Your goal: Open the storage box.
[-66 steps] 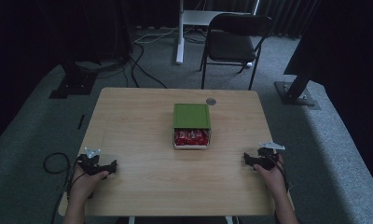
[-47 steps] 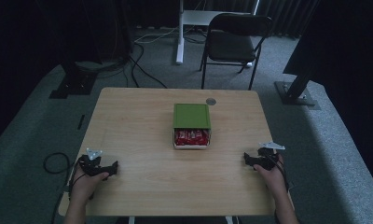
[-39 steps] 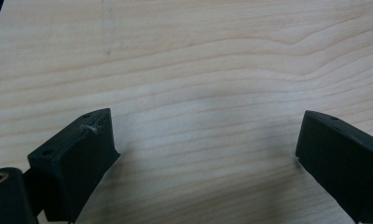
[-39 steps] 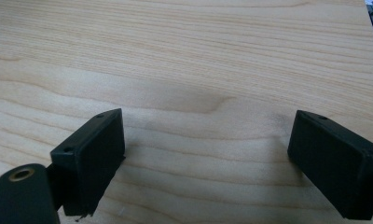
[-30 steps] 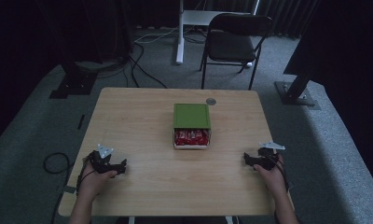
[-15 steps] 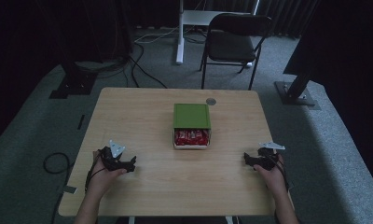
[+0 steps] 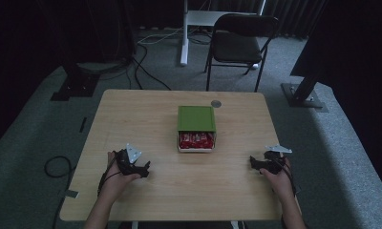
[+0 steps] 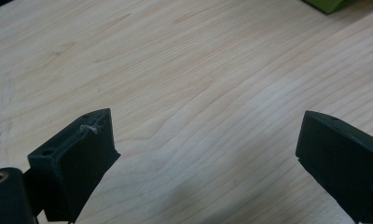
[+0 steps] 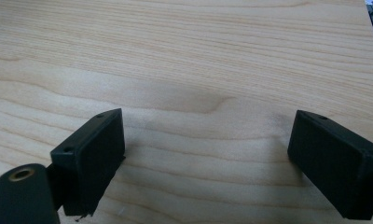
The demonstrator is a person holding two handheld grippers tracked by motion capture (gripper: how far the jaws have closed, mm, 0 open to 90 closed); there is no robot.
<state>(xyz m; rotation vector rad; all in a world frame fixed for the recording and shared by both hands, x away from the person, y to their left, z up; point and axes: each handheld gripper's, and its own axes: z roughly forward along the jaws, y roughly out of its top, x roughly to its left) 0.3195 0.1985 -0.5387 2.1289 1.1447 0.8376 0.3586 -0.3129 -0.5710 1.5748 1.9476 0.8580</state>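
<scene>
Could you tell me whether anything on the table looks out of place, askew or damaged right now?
Nothing stands out. The green box sits square on the table, its red packets showing neatly at the near side. Both the left gripper and right gripper are open and empty.

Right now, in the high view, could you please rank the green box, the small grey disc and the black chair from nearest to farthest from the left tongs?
From the left tongs:
1. Green box, mid-table, to their right.
2. Small grey disc, near the table's far edge.
3. Black chair, on the floor beyond the table.
</scene>
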